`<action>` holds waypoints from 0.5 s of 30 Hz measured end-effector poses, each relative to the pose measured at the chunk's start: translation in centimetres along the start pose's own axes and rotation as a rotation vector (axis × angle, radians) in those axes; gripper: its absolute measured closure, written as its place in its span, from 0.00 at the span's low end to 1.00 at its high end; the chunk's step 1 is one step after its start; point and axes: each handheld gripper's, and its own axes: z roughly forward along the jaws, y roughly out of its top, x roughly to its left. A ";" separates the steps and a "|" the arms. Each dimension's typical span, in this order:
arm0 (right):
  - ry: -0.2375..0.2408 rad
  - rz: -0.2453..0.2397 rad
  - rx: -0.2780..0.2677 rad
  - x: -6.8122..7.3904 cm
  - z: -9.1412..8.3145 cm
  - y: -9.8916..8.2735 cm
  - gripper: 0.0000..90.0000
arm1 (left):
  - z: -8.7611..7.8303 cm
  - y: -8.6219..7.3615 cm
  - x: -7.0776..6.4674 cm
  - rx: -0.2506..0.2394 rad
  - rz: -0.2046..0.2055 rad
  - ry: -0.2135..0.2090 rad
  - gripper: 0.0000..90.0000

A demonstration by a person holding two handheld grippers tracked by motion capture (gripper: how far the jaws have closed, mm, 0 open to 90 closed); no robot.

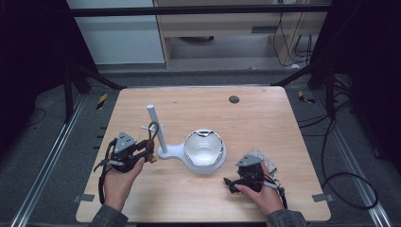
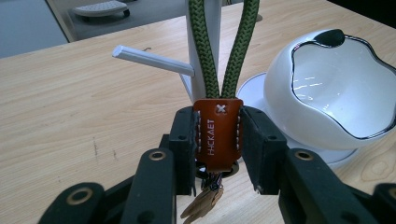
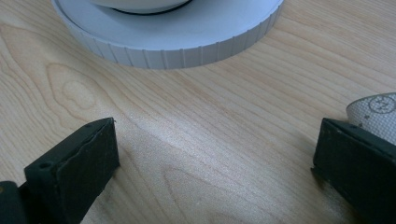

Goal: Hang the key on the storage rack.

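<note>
Keychain (image 2: pixel 218 135) sits clamped in my left gripper (image 1: pixel 147 155): both pads press its orange leather tab, and the green cord loop rises from them in front of the white stand (image 1: pixel 156 130). Right of that I see the bowl (image 1: pixel 204 147). My right gripper (image 1: pixel 230 182) rests near it, jaws wide apart over bare table (image 3: pixel 210 140).

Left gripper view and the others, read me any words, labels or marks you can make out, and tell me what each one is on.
"HICKAET", roughly; letters small, spelling unsure: stamped down the brown leather tab of the green cord loop.
A small stitched "x" above it on the same tab.
A round mark on the grey pad in the right gripper view: too cropped to read.
</note>
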 end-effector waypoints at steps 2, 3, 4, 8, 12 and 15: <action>0.000 0.000 0.000 0.0 0.0 0.0 0.00 | 0.0 0.0 0.0 -0.002 -0.001 0.001 0.73; 0.000 0.000 0.000 0.0 0.0 0.0 0.00 | 0.0 -0.1 0.0 -0.003 -0.002 0.002 0.73; 0.000 0.000 0.000 0.0 0.0 0.0 0.00 | 0.1 -0.1 -0.1 -0.005 -0.002 -0.004 0.73; 0.000 0.001 0.000 0.0 0.0 0.0 0.00 | 0.3 -0.6 -0.2 -0.008 -0.007 0.001 0.57; -0.001 0.003 0.000 0.0 0.0 0.0 0.00 | 0.6 -1.8 -0.3 0.003 0.006 0.019 0.44; -0.001 0.004 -0.001 0.0 -0.1 -0.1 0.00 | 1.1 -2.8 -0.2 0.028 0.011 0.030 0.37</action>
